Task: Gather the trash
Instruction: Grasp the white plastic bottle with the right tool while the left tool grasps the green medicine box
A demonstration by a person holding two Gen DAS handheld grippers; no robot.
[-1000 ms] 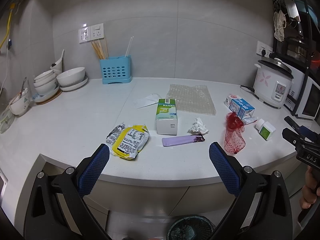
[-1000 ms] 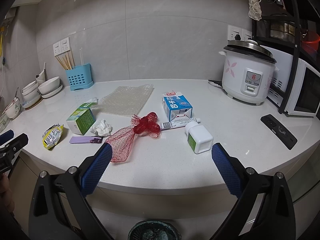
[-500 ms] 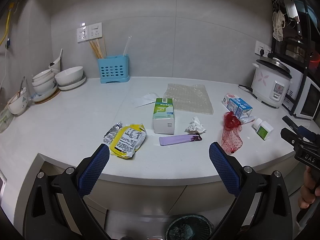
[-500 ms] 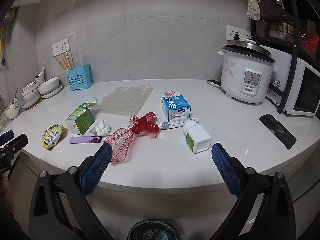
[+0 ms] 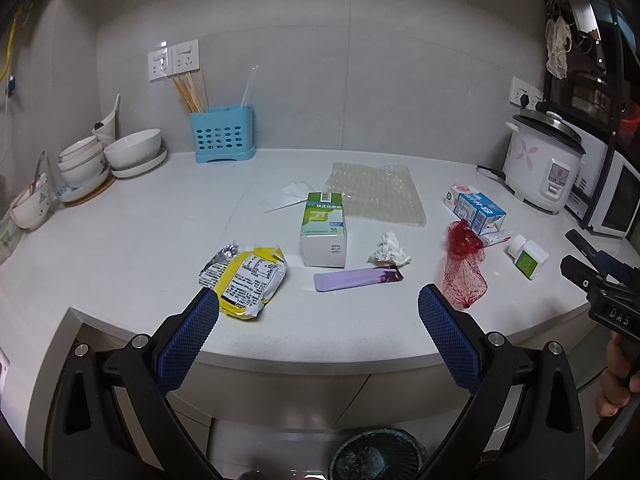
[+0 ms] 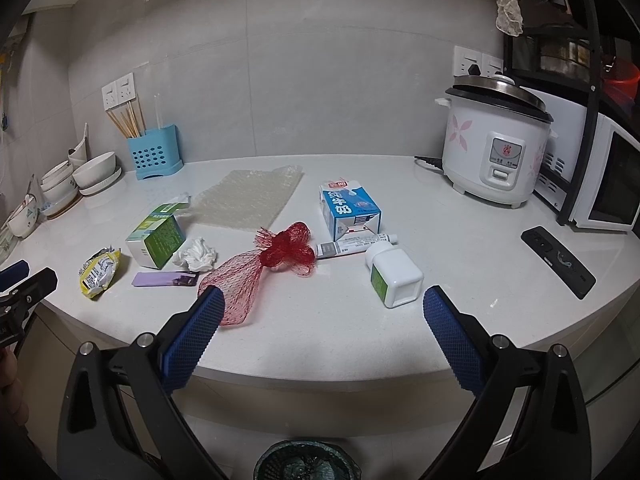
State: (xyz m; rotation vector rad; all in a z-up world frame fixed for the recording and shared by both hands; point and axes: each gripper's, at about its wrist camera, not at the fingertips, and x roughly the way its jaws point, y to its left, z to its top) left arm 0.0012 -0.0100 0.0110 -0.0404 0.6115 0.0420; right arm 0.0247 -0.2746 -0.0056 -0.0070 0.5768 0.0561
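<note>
Approach step: left gripper (image 5: pixel 318 306) and right gripper (image 6: pixel 323 306) fingers spread wide, empty, short of white bench (image 5: pixel 120 248). Yellow crinkled snack wrapper (image 5: pixel 248 276) nearest left; red mesh net bag (image 6: pixel 256 268) nearest right. Next: descend, pinch, drop into dark bin below (image 6: pixel 306 462).

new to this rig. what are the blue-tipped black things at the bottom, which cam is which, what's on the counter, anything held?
No robot: a person carries a handheld two-finger gripper in each hand, with a fisheye camera on each looking along its jaws. One picture shows the left gripper, the other the right gripper. Both are open and hold nothing.

On the white counter lies the trash: yellow snack wrapper, green box, crumpled tissue, purple wrapper, red net bag, milk carton, tube, white bottle, bubble wrap. A bin sits on the floor below.
</note>
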